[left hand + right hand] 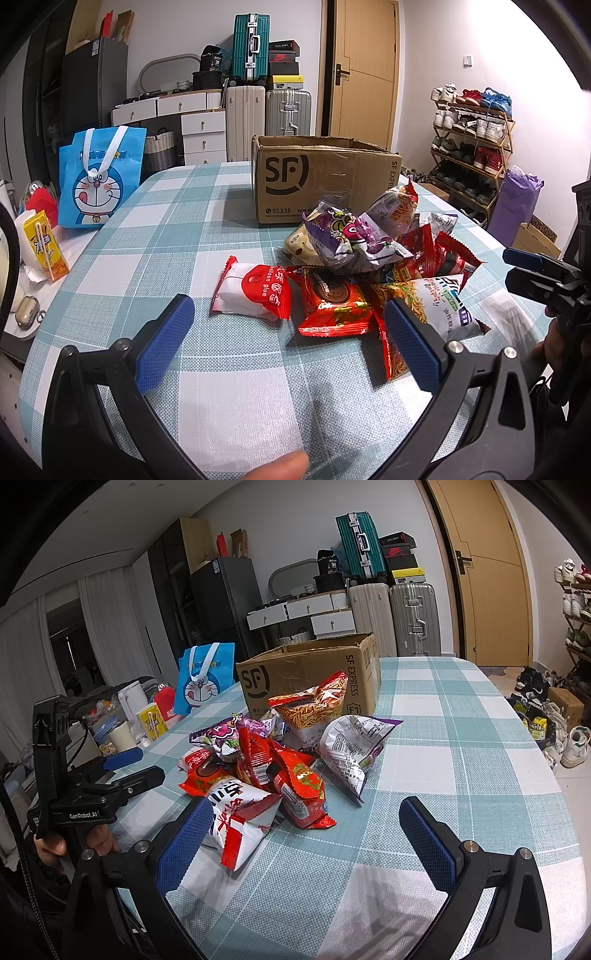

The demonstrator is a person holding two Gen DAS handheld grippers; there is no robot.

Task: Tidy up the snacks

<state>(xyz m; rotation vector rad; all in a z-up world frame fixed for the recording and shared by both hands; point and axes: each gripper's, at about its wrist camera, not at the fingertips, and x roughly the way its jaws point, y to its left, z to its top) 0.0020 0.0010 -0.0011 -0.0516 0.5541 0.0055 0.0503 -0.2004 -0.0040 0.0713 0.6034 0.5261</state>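
Two handheld grippers hover above a heap of snack packets (373, 258) piled near the middle of a worktop (207, 387) covered in a teal-and-white check cloth. The left gripper (290, 334) holds its blue-padded jaws spread wide and empty, low over the near side of the heap, framing a red chocolate-biscuit packet (334, 308) and a red-and-white packet marked "balloon glue" (255, 293) lying just left of it. The right gripper (308, 838) likewise has its jaws parted with nothing between them; its left pad sits just beside a white noodle-snack packet (240, 821) at the near edge of the pile, though contact cannot be confirmed. Behind the heap, on the far side, stands an open brown cardboard box (314, 177) printed "SF". A blue cartoon tote bag (99, 181) stands at the far left edge of the worktop, with a yellow drink carton (46, 249) nearer on that side.
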